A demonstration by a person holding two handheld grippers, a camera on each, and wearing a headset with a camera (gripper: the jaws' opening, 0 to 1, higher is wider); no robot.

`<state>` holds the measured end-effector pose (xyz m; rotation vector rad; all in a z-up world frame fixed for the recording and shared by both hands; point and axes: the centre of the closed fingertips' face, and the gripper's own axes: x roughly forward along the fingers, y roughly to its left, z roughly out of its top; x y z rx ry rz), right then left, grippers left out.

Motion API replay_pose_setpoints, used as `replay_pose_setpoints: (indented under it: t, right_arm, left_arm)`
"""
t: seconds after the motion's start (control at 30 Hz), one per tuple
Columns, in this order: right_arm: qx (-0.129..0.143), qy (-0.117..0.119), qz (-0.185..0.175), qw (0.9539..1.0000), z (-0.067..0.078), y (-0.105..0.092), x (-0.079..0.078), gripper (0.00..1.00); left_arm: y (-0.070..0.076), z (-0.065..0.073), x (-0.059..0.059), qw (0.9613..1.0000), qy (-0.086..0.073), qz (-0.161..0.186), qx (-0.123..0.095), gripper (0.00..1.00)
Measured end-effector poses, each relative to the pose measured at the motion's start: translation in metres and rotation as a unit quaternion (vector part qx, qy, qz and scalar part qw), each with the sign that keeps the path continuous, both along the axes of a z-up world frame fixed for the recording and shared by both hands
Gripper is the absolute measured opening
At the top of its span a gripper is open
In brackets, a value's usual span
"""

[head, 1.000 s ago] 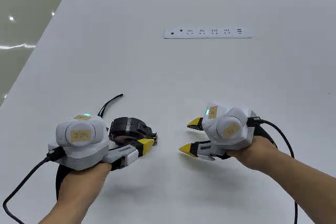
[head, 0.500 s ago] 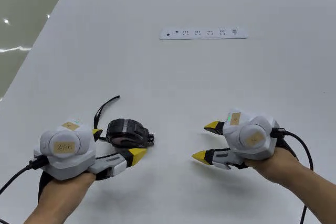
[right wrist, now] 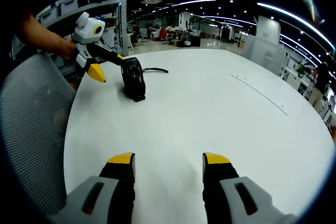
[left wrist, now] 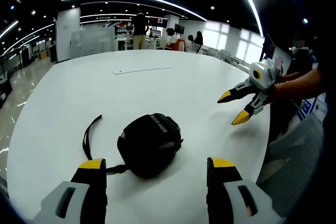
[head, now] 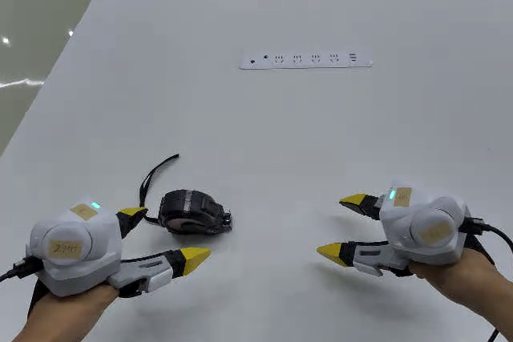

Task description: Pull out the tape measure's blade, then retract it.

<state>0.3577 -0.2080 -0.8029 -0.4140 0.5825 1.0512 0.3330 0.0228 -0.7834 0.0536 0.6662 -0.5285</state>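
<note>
A black tape measure [head: 191, 212] [left wrist: 150, 143] [right wrist: 133, 78] with a black wrist strap [head: 155, 173] lies on the white table [head: 264, 142], blade inside the case. My left gripper [head: 163, 235] [left wrist: 156, 163] is open just in front of it, jaws either side without touching it. My right gripper [head: 343, 225] [right wrist: 168, 158] is open and holds nothing, well to the right of the tape measure and pointing toward it.
A white power strip [head: 305, 60] [right wrist: 261, 93] lies far back on the table. The table's left edge [head: 60, 54] drops to a glossy floor. A grey mesh chair [right wrist: 31, 129] stands beside the table near the person. Cables trail from both grippers.
Both grippers have drawn back toward the person and apart. The left gripper, which was around the tape measure, now sits clear of it. The tape measure rests on the table.
</note>
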Motion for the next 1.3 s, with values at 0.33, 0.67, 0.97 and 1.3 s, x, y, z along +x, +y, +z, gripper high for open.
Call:
replay_pose_setpoints:
  t: [0.33, 0.67, 0.97, 1.3]
  right_arm:
    - [0.009, 0.002, -0.019, 0.9998, 0.002, -0.021, -0.011, 0.57]
    - [0.046, 0.006, -0.034, 0.9983, 0.010, -0.033, -0.021, 0.68]
    - [0.076, 0.016, -0.045, 0.9959, 0.012, -0.043, -0.028, 0.81]
    - [0.093, 0.002, -0.051, 0.9944, 0.018, -0.043, -0.030, 0.94]
  left_arm:
    - [0.003, 0.004, -0.014, 0.9993, -0.011, -0.034, -0.002, 0.77]
    - [0.005, 0.012, -0.021, 0.9978, -0.032, -0.054, -0.021, 0.85]
    - [0.002, 0.014, -0.020, 0.9963, -0.050, -0.066, -0.023, 0.93]
    - [0.000, 0.021, -0.016, 0.9944, -0.071, -0.068, -0.039, 1.00]
